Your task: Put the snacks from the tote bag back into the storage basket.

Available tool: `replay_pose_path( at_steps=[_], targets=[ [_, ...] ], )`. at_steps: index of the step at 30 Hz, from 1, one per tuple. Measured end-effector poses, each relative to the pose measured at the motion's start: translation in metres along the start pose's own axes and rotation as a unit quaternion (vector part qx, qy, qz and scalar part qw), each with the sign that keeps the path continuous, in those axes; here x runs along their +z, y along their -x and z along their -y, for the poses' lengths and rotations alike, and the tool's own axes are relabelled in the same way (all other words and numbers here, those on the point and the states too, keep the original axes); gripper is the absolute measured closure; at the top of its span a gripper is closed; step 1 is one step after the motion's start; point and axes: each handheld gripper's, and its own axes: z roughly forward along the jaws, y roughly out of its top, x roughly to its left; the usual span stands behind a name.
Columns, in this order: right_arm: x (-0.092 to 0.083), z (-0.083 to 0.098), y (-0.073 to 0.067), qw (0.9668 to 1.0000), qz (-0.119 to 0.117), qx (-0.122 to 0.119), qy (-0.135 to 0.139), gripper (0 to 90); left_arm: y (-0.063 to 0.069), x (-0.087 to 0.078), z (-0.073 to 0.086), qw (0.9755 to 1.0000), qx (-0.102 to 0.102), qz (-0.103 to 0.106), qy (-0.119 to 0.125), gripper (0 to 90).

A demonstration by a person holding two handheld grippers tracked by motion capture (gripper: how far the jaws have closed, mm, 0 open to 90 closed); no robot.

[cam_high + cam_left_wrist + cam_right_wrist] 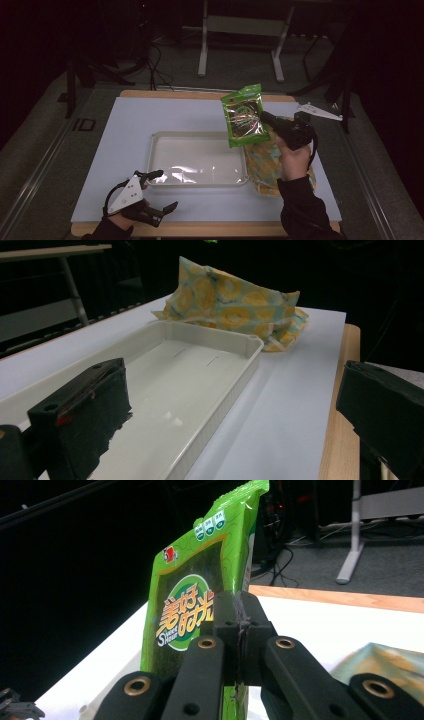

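Green snack bag (243, 116) hangs in the air above the far right end of the white tray (165, 142), pinched tight at its edge by the right gripper (267, 120). Left gripper (159, 192) sits near the tray's front left corner, its jaws wide apart and holding nothing. Yellow patterned bag (267, 162) lies on the table just right of the tray.

**A dim lab set up for recording**

Black curtains close off nine and three o'clock. At twelve, beyond the white-topped table (130, 125), cables (155, 65) trail over grey carpet beside the metal legs of a stand (202, 45).
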Motion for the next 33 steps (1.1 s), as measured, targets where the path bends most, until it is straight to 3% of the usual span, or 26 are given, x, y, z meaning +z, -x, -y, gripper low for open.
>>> replay_pose_path(
  at_steps=[12,19,33],
  targets=[
    [0.018,0.019,-0.015,0.9994,-0.011,0.026,0.018,89.5,0.002,-0.001,-0.001,1.0000,0.008,0.000,0.002,1.1],
    [0.026,0.036,-0.020,0.9995,-0.003,0.024,0.019,89.5,0.002,-0.001,-0.001,1.0000,0.005,0.001,0.004,1.1],
    [0.048,0.076,-0.015,0.9979,0.006,0.065,0.005,89.4,0.002,-0.001,-0.001,1.0000,0.007,0.004,0.003,1.1]
  ],
)
